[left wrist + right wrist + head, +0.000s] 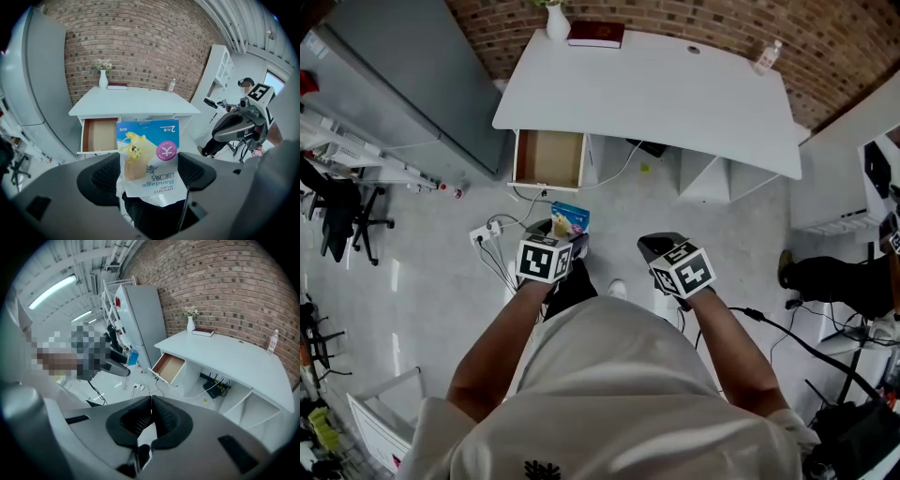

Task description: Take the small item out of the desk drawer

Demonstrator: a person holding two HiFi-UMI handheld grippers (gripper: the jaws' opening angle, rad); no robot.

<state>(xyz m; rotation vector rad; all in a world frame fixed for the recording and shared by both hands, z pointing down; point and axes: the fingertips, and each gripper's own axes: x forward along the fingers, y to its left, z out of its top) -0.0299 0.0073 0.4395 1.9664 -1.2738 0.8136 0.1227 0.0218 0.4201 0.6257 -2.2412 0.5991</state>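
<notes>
One thin bandage packet (147,150) is pinched by its lower part in your left gripper (149,176), out of the open drawer (548,159) at about 11 o'clock. It looks light, floppy and slick, so hold it nearer the middle. Your right gripper (151,420) is pressed together on nothing.

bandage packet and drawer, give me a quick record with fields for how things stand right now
left gripper: shut on the bandage packet, held up in front of the desk
right gripper: jaws together, nothing between them
drawer: pulled open at the desk's left end, bare inside as far as can be seen
desk: white, against the brick wall
on desk: vase, red book, bottle
task state: packet is out of the drawer
</notes>
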